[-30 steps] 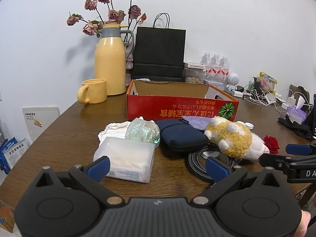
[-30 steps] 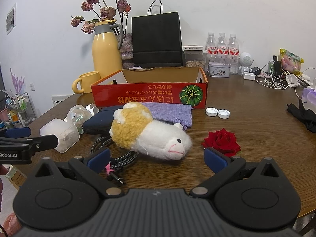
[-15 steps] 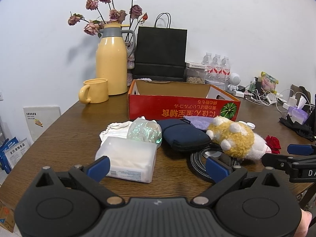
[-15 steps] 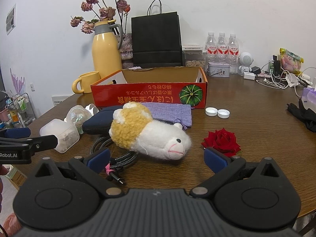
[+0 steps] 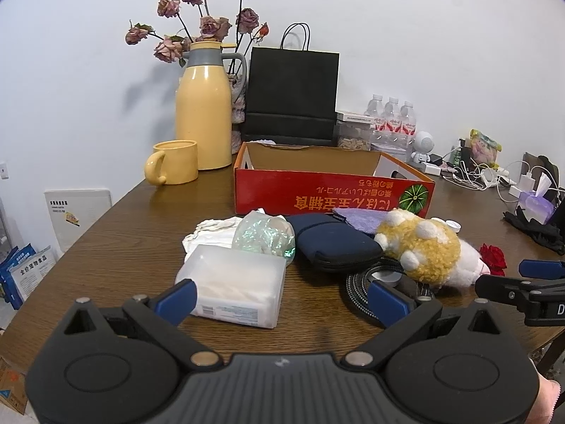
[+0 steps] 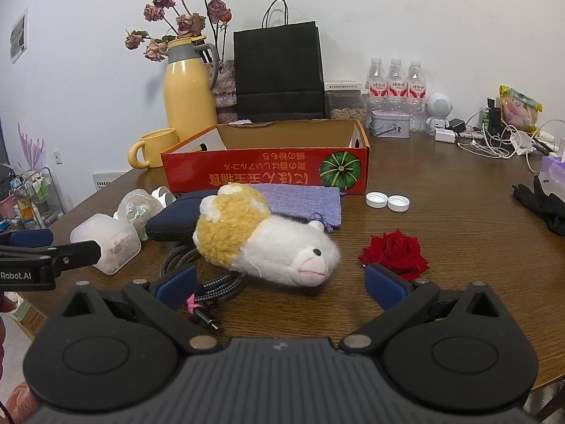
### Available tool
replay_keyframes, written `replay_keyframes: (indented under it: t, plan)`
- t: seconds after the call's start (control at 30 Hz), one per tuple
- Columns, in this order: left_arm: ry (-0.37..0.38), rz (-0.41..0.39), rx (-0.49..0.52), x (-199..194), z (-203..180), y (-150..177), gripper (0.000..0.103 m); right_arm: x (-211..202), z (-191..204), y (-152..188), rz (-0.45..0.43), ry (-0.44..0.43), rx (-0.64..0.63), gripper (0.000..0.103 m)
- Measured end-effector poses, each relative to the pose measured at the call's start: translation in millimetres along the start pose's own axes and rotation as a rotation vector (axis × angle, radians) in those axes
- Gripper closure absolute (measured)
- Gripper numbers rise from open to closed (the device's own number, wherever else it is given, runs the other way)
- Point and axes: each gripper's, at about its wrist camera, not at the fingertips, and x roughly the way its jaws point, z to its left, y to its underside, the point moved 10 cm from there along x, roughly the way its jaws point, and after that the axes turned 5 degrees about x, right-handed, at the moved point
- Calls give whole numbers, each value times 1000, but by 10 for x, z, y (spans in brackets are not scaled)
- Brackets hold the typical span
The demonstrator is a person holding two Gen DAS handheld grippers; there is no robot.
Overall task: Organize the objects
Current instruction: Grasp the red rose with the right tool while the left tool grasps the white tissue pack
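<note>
Home dining table [image 5: 141,233]: vase-jug [image 5: 204,106], mug [image 5: 174,162], chargers [image 6: 494,141].

The right gripper [image 6: 280,284], jaws spread wide and empty, hovers before a plush toy [image 6: 263,238] lying on the table [image 6: 459,233] beside a red rose [image 6: 397,252].

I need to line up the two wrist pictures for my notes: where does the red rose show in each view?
Left wrist: the red rose sits at the far right, partly hidden behind the stuffed toy, just above the right gripper's finger.
Right wrist: the red rose lies right of centre, in full view, beside the stuffed toy's face.
Shared landmark: the red cardboard box behind the pile of things.
</note>
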Motion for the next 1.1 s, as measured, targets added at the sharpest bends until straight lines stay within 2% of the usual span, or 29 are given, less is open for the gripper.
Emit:
replay_keyframes:
  t: [0.5,0.77,0.93,1.1]
  plan:
    - [-29,8,6,103,58,-11,0,40,-123,-30,-7,17,-21,0]
    - [-52,44,18,276,141,-41,0,46,-371,-121,-30,44,-112,0]
    - [-64,85,-1,423,235,-32,0,123,-565,-208,-19,43,-135,5]
    - [-114,104,10,562,352,-46,0,302,-710,-220,17,23,-142,12]
